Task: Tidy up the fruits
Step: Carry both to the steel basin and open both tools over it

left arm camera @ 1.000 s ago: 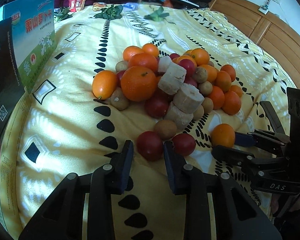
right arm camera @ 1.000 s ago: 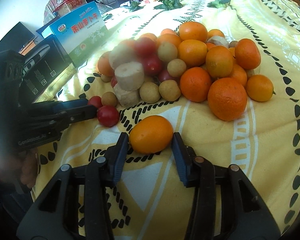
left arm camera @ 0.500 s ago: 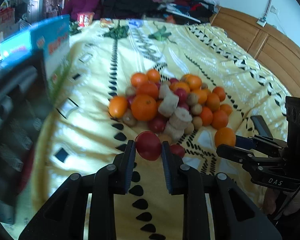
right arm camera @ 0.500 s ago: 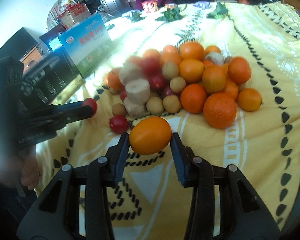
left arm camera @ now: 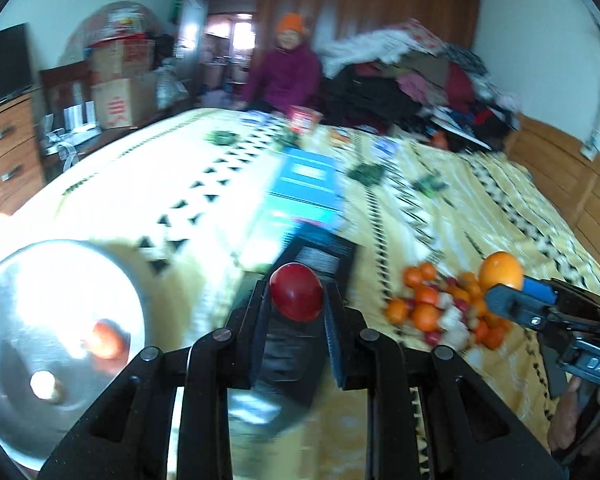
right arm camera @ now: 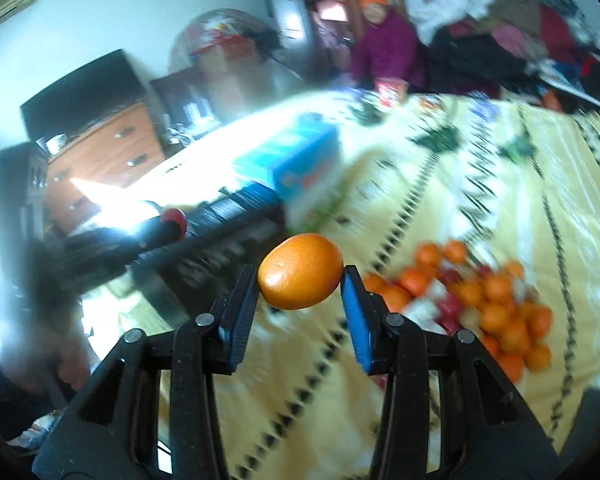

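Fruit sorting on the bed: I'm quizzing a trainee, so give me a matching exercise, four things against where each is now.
Things:
1. red tomato
2. orange
3. fruit pile
4. metal bowl

Places:
A. lying on the yellow bedspread
B. between the right gripper jaws
C. lower left of the left wrist view
D. between the left gripper jaws

Pairs: 1-D, 2-B, 3-A, 4-C

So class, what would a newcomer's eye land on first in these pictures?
Probably the red tomato clamped in the left hand-held gripper and the orange gripped by the right hand-held gripper, both lifted above the yellow bedspread. Next, the fruit pile on it, and the metal bowl at lower left.
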Motion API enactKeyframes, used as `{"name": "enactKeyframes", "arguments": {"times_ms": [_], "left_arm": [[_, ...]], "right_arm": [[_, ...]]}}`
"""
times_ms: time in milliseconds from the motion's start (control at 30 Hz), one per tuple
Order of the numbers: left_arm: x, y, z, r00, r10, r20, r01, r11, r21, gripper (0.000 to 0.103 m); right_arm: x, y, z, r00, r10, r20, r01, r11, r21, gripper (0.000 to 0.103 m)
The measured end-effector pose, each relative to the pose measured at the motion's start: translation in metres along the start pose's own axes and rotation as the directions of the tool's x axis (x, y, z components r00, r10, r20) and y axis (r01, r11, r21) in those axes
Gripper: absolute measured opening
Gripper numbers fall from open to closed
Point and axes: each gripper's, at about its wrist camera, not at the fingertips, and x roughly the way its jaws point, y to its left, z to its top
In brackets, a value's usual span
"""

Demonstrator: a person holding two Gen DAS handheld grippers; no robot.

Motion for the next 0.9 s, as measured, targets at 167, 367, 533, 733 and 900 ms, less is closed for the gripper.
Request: {"name": "enactKeyframes", "arguments": {"times_ms": [167, 367, 533, 733, 900], "left_arm": [[-0.024, 0.086, 0.003, 0.99, 0.14, 0.021, -0.137, 0.982, -0.131, 0.026], [-0.032, 0.166, -0.012, 0.969, 0.244, -0.024, -0.242, 0.937, -0.253, 0.026], [-0.019, 0.198, -0.035, 0.963, 0.251, -0.101, -0.27, 0.914, -0.304, 0.026], [-0.016, 0.214, -0.047, 0.962, 0.243, -0.123, -0.27, 0.905, -0.328, 0.026], [-0.012, 0.218, -0.049, 0.963, 0.234, -0.133, -0.266, 0.906, -0.33, 0.026]], "right_arm": [[0.039, 0.082, 0.033, 0.992, 0.126, -0.018, -0.128, 0.986, -0.11, 0.043], [0.096, 0.163, 0.039, 0.971, 0.205, -0.121, -0.225, 0.956, -0.185, 0.043], [0.139, 0.203, 0.03, 0.957, 0.192, -0.218, -0.241, 0.943, -0.228, 0.043], [0.161, 0.22, 0.025, 0.948, 0.161, -0.275, -0.234, 0.937, -0.259, 0.043], [0.17, 0.226, 0.024, 0.944, 0.149, -0.293, -0.228, 0.939, -0.257, 0.042]]}}
